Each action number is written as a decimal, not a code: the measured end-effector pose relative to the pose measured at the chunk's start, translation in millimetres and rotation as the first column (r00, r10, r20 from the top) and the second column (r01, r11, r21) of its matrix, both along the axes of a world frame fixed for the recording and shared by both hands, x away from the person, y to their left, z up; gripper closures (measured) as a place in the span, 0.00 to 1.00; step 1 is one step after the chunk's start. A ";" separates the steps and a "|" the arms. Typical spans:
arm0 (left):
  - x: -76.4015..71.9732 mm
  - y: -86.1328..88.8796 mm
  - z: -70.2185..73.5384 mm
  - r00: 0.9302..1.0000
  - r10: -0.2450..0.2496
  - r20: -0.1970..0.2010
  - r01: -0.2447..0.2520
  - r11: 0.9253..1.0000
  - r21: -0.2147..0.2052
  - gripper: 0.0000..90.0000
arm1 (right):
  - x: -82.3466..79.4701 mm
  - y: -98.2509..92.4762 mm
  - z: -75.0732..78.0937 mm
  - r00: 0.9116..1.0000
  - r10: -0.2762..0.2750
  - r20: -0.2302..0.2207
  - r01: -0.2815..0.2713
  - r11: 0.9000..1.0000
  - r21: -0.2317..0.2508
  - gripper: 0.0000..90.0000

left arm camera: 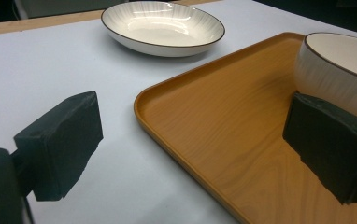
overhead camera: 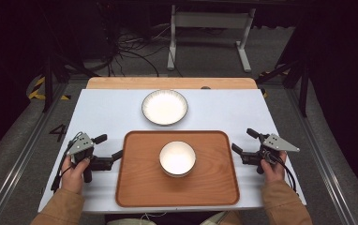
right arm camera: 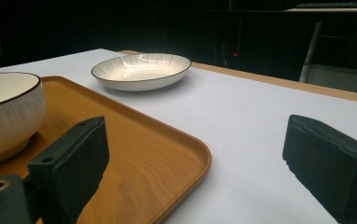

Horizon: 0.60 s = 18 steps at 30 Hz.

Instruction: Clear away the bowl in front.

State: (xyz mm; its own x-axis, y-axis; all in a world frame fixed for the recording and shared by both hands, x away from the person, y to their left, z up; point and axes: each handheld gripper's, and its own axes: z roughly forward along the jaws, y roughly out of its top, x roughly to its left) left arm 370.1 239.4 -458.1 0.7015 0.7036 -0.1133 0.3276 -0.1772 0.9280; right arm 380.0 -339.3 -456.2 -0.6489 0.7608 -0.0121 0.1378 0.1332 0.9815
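Your left tool (overhead camera: 109, 147) and right tool (overhead camera: 244, 141) gape wide, empty, flanking the wooden tray (overhead camera: 139, 187) mid-tabletop; it looks stiff and smooth, its bowl (overhead camera: 177, 158) fragile, so grip the side rims level.

One tray (overhead camera: 135, 187), one bowl (overhead camera: 177, 158), one plate (overhead camera: 165, 107).

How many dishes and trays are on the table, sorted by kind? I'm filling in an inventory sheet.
Deep bowl: 1, standing on the tray
Shallow dish: 1, on the white table beyond the tray
Wooden tray: 1
Total: 3
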 end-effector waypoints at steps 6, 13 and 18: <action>-1.1 -1.3 -3.7 1.000 0.008 0.011 -0.008 1.000 0.009 0.06 | 0.0 0.0 0.0 1.000 0.000 0.000 0.000 1.000 0.000 0.08; -1.2 -3.4 -8.0 1.000 0.010 0.012 -0.011 0.999 0.043 0.07 | 0.0 0.0 0.0 1.000 0.001 0.000 -0.001 1.000 0.000 0.08; -1.2 -3.3 -8.7 1.000 0.013 0.013 -0.013 0.999 0.045 0.06 | -0.2 0.1 0.0 1.000 0.000 0.001 0.000 1.000 0.001 0.08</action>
State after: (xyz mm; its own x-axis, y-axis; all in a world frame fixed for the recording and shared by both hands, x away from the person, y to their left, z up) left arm 368.9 236.1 -466.8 0.6935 0.7168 -0.0720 0.3182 -0.2152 0.9233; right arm 379.9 -339.2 -456.3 -0.6489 0.7608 -0.0123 0.1368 0.1325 0.9817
